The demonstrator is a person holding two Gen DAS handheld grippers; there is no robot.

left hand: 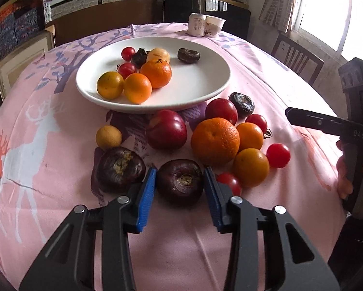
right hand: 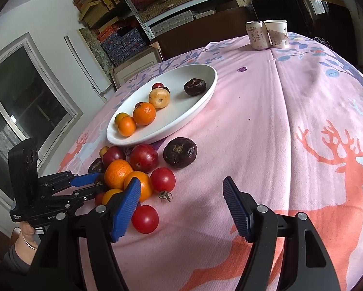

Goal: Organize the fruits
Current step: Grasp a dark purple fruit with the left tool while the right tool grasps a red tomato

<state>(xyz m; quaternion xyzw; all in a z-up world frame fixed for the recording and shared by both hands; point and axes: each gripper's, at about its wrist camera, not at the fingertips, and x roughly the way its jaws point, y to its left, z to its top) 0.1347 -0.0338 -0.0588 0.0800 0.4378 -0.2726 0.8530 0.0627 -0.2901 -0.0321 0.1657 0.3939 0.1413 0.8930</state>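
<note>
A white plate (left hand: pixel 205 72) holds oranges, cherry tomatoes, a pale fruit and dark water chestnuts. Loose fruit lies in front of it: a big orange (left hand: pixel 215 140), red plums (left hand: pixel 167 129), small oranges, cherry tomatoes. My left gripper (left hand: pixel 180 181) has its blue pads on either side of a dark water chestnut (left hand: pixel 180 181) on the cloth, touching or nearly so; it shows at the left of the right wrist view (right hand: pixel 89 184). My right gripper (right hand: pixel 181 206) is open and empty above the cloth, with a cherry tomato (right hand: pixel 145 219) by its left finger.
A second dark chestnut (left hand: pixel 119 167) and a small yellow fruit (left hand: pixel 108 137) lie left of the left gripper. A can (left hand: pixel 196 24) and paper cup (left hand: pixel 214 25) stand at the table's far edge. A chair (left hand: pixel 297 58) stands at the right. Shelves with boxes line the back.
</note>
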